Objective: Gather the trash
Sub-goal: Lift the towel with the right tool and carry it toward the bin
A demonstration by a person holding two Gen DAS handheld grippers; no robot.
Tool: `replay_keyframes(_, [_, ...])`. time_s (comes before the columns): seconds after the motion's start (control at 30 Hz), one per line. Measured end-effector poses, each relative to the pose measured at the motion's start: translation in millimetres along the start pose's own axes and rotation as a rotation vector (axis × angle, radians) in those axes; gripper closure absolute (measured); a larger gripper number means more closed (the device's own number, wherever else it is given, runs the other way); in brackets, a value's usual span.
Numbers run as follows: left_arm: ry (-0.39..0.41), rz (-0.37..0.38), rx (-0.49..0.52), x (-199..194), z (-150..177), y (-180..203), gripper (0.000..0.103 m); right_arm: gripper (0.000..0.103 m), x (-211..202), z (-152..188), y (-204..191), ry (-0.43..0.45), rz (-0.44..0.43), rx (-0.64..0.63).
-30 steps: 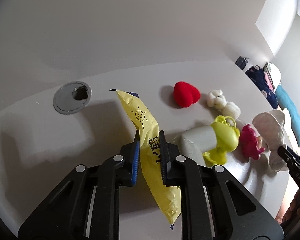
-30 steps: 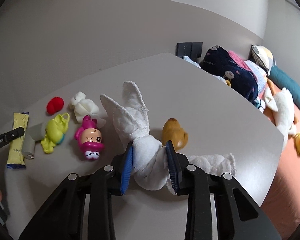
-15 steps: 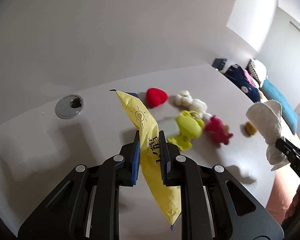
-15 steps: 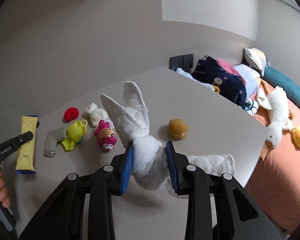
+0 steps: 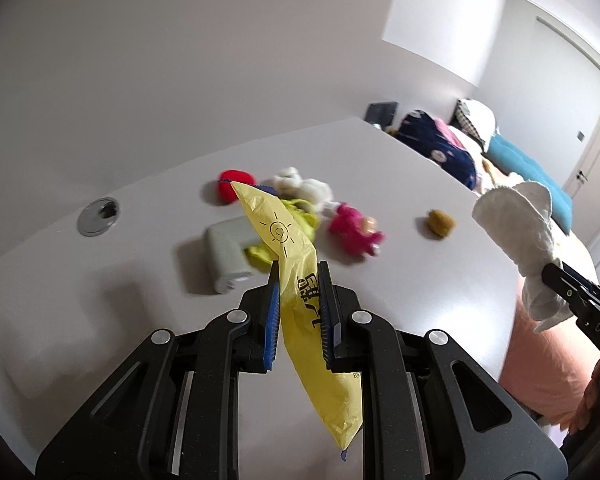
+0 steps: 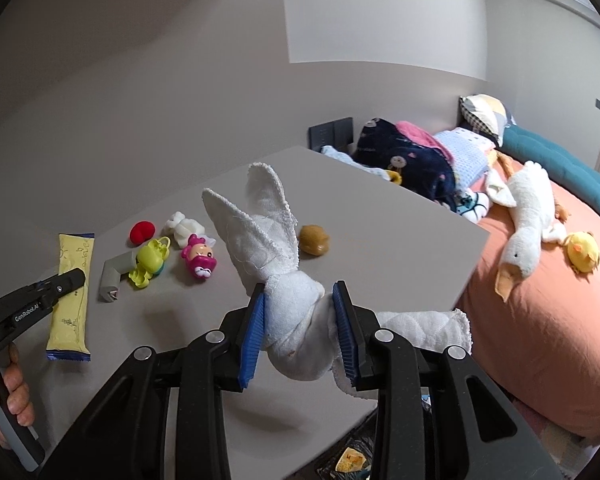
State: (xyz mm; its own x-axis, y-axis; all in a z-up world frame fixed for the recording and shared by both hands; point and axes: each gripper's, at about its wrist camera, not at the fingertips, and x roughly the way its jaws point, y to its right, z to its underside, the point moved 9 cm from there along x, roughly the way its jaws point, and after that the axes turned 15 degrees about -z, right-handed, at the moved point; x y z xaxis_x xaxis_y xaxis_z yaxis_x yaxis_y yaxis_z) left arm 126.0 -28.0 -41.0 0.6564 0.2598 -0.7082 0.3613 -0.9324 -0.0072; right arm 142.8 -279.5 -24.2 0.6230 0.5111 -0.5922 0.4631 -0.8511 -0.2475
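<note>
My left gripper (image 5: 299,314) is shut on a long yellow snack packet (image 5: 300,292) and holds it in the air above the grey table (image 5: 100,300). The packet also shows in the right wrist view (image 6: 71,292) with the left gripper's fingertip on it. My right gripper (image 6: 300,330) is shut on a knotted white cloth (image 6: 284,280) with two ear-like flaps, held above the table's front edge. The cloth and right gripper also show at the right of the left wrist view (image 5: 528,248).
On the table lie a red toy (image 6: 142,232), a white toy (image 6: 182,224), a yellow-green toy (image 6: 150,260), a pink doll (image 6: 198,260), a grey angled piece (image 6: 114,276) and a brown lump (image 6: 314,239). A bed (image 6: 540,300) with plush toys stands right.
Both grippers have risen and pulled back from the table, each carrying its object. The toys now look smaller and farther away in both views.
</note>
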Motion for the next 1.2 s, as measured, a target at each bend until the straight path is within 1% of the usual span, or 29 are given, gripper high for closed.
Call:
replay_keyframes(0.47, [0.010, 0.101, 0.123, -31.8, 30.1, 81.8, 0.087, 0.067, -61.3, 34.9, 41.3, 0.044, 0.055, 0.065])
replay_keyframes(1.2, [0.002, 0.272, 0.341, -71.4, 85.9, 216.4, 0.087, 0.067, -159.1, 93.3, 131.3, 0.118, 0.213, 0.221])
